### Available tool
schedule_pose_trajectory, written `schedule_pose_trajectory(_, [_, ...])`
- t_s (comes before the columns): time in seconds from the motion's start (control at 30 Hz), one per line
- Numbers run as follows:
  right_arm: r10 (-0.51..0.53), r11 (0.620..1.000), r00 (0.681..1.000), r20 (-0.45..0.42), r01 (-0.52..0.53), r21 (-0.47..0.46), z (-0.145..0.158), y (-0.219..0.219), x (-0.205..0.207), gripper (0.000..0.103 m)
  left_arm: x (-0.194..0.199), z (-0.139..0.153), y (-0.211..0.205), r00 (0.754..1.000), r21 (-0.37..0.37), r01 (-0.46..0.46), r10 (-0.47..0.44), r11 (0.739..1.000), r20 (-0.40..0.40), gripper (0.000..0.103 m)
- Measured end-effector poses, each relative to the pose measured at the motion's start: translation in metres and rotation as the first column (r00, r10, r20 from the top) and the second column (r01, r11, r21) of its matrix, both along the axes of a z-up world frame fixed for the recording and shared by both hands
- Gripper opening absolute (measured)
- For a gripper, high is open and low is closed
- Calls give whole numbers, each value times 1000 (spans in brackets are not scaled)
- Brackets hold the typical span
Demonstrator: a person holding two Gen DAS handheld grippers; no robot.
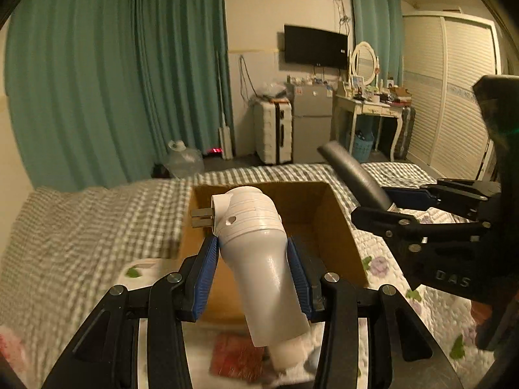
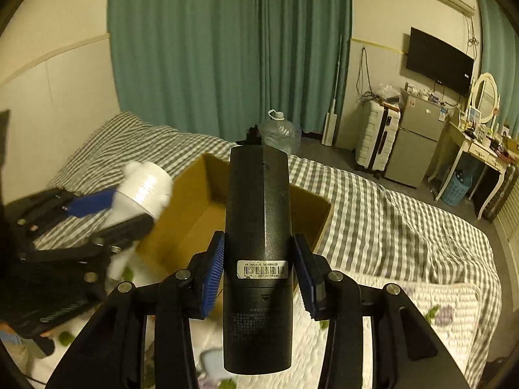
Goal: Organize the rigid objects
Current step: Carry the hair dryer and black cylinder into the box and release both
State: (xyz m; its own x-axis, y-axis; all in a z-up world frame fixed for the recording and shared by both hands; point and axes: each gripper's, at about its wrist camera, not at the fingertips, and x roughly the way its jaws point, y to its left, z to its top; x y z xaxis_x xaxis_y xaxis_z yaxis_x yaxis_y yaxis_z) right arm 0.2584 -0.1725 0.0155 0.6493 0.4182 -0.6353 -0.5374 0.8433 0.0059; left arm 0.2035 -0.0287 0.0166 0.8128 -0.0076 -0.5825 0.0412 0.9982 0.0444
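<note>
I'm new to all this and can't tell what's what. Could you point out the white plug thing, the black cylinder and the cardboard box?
White plug point(image 1: 256, 246), left wrist view: its ribbed body between the tongs.
Black cylinder point(image 2: 258, 214), right wrist view: upper body above the barcode label.
Box point(image 1: 340, 227), left wrist view: inner right wall.

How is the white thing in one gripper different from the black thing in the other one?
The white plug-in device is pale and bent, with two metal prongs at its head; the black remote is dark, straight and flat-sided. The remote carries a barcode sticker; the white device shows none. The left gripper holds the white one, the right gripper the black. Both are clamped between blue pads, near the cardboard box.
</note>
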Motion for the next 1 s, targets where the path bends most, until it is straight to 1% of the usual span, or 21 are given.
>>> schedule_pose_trajectory(0.07, [0, 1000, 1000, -12, 0, -4, -11, 4, 18, 41, 25, -17, 6, 999, -32, -5, 3, 999, -34, 44])
schedule_pose_trajectory(0.17, [-1, 1000, 1000, -27, 0, -16, -30, 7, 35, 41, 45, -43, 10, 997, -46, -7, 3, 999, -80, 44])
schedule_pose_trajectory(0.23, [0, 1000, 999, -46, -1, -19, -42, 6, 43, 41, 55, -53, 8, 995, -44, -2, -3, 999, -103, 44])
schedule_pose_trajectory(0.3, [-4, 1000, 997, -72, 2, -25, -54, 6, 52, 41, 59, -57, 8, 995, -41, 11, -15, 999, -100, 45])
schedule_pose_trajectory(0.4, [-11, 1000, 997, -81, 9, -29, -59, 5, 54, 41, 54, -59, 6, 995, -39, 38, -41, 999, -94, 47])
schedule_pose_trajectory(0.43, [-11, 1000, 997, -80, 9, -27, -60, 4, 53, 41, 52, -58, 5, 995, -28, 33, -36, 999, -93, 49])
schedule_pose_trajectory(0.47, [-11, 1000, 997, -79, 9, -27, -60, 5, 53, 41, 51, -57, 4, 996, -11, 17, -18, 1000, -87, 55])
schedule_pose_trajectory(0.5, [-11, 1000, 997, -76, 9, -25, -59, 6, 52, 41, 50, -55, 6, 997, -2, 3, -3, 1000, -80, 57])
schedule_pose_trajectory(0.53, [-10, 1000, 997, -75, 8, -24, -58, 7, 51, 41, 48, -54, 7, 997, -2, -10, 9, 1000, -74, 57])
schedule_pose_trajectory(0.67, [-6, 1000, 998, -66, 4, -19, -59, 15, 57, 41, 46, -46, 20, 997, -41, -38, 35, 998, -62, 57])
schedule_pose_trajectory(0.73, [-3, 1000, 998, -70, 2, -19, -61, 20, 61, 41, 44, -44, 23, 998, -53, -40, 37, 998, -57, 57])
schedule_pose_trajectory(0.87, [-12, 1000, 996, -88, 10, -24, -72, 28, 75, 41, 42, -40, 24, 998, -59, -44, 40, 997, -52, 57])
schedule_pose_trajectory(0.97, [-13, 1000, 995, -94, 14, 10, -77, 28, 78, 41, 35, -38, 24, 998, -65, -47, 44, 997, -52, 57])
schedule_pose_trajectory(1.0, [-10, 1000, 996, -90, 12, 24, -77, 27, 77, 43, 33, -37, 23, 998, -64, -46, 43, 997, -49, 57])
